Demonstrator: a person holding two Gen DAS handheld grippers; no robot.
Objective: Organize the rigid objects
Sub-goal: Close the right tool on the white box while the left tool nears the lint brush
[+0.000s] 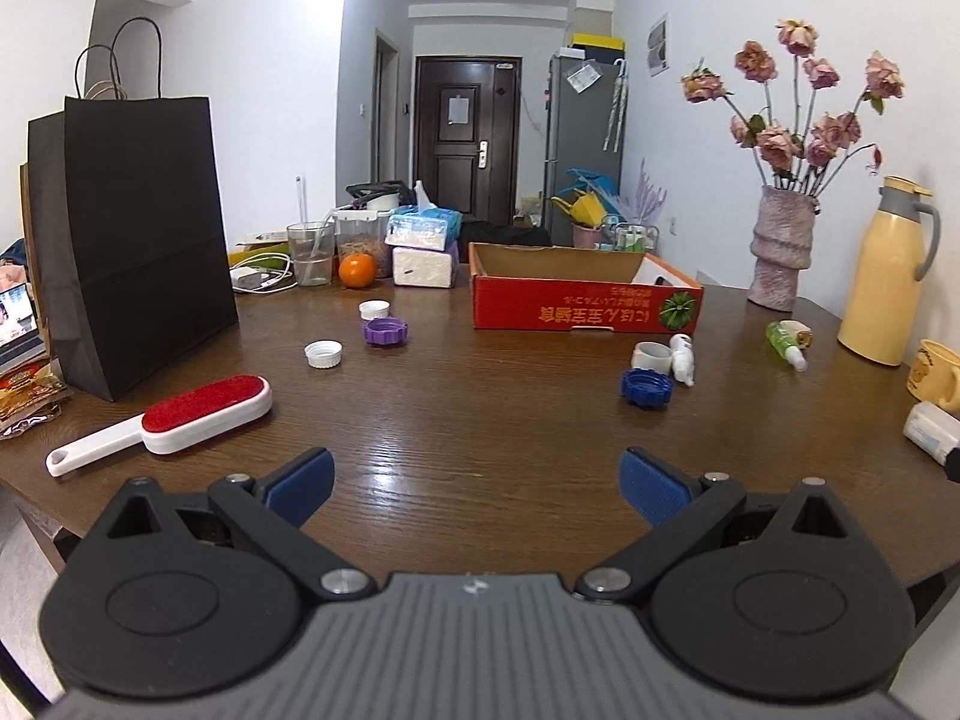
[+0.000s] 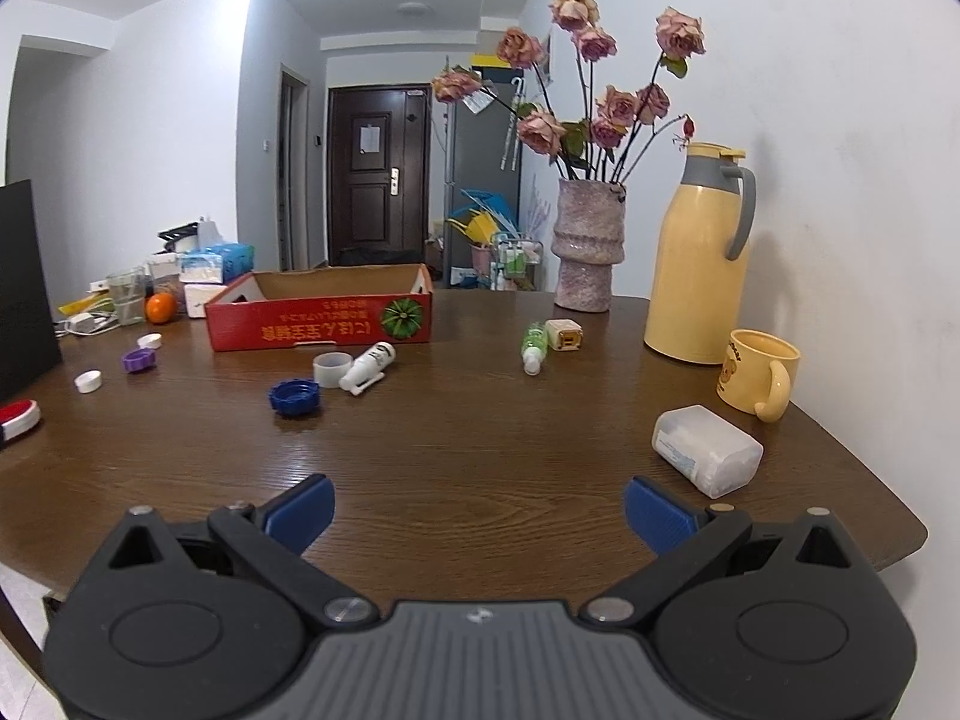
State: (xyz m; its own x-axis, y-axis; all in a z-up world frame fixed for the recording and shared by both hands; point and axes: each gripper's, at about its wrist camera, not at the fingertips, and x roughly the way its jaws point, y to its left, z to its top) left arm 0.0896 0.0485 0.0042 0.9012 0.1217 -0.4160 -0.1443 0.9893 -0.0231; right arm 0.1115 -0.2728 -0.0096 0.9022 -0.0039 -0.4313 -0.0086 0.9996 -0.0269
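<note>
A red cardboard box point(image 1: 585, 306) point(image 2: 318, 324) stands open on the wooden table. Loose items lie around it: a blue cap point(image 1: 647, 387) point(image 2: 294, 397), a white cup lid point(image 1: 653, 356) point(image 2: 332, 369), a white bottle point(image 1: 682, 359) point(image 2: 369, 367), a green bottle point(image 1: 785, 343) point(image 2: 533, 347), a purple cap point(image 1: 384, 330) point(image 2: 140, 359), white caps point(image 1: 323, 354) point(image 2: 89, 381), and a red lint brush point(image 1: 180, 414). My left gripper point(image 1: 477, 483) is open and empty above the near table. My right gripper point(image 2: 479, 510) is open and empty, with a clear plastic box point(image 2: 708, 450) to its right.
A black paper bag point(image 1: 132, 228) stands at the left. A flower vase point(image 1: 780, 246) point(image 2: 588, 246), a yellow thermos point(image 1: 882, 276) point(image 2: 699, 258) and a yellow mug point(image 2: 759, 375) stand at the right. Tissue packs point(image 1: 423, 246), an orange point(image 1: 357, 271) and a glass point(image 1: 311, 252) sit at the back.
</note>
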